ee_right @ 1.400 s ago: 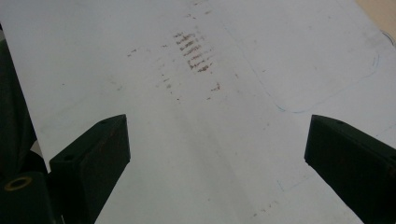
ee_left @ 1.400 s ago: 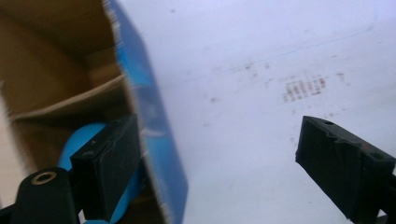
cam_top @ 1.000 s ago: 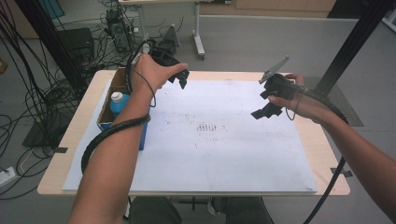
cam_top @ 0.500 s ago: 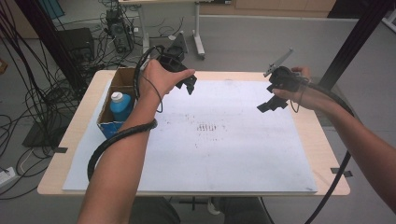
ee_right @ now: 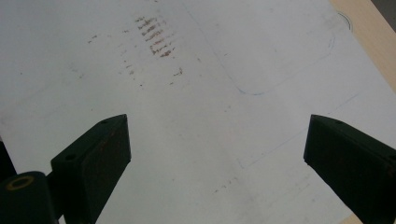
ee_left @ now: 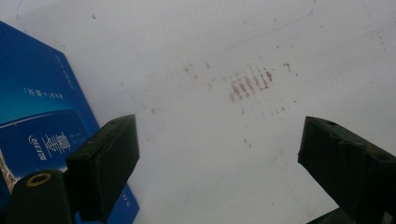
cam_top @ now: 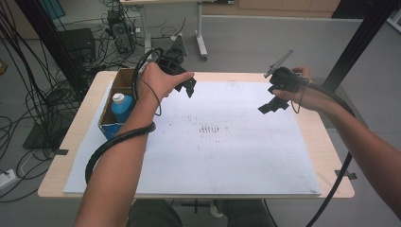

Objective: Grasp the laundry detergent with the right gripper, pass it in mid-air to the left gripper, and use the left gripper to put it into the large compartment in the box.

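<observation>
— Which claw is closer to the blue bottle (cam_top: 122,107)?

— The left claw (cam_top: 188,88). It hovers released over the far left of the white sheet (cam_top: 213,156); the bottle stands upright in the cardboard box (cam_top: 109,124) on the desk's left edge, just left of that hand.

— And the right claw (cam_top: 273,105)?

— Released too, empty, far right, well apart from the box.

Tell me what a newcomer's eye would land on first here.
Two black tools held open above a white sheet: the left tool near the sheet's far-left corner, the right tool at its far right. Next, the rusty smudges mid-sheet, and a blue bottle standing in a box on the table's left.
</observation>
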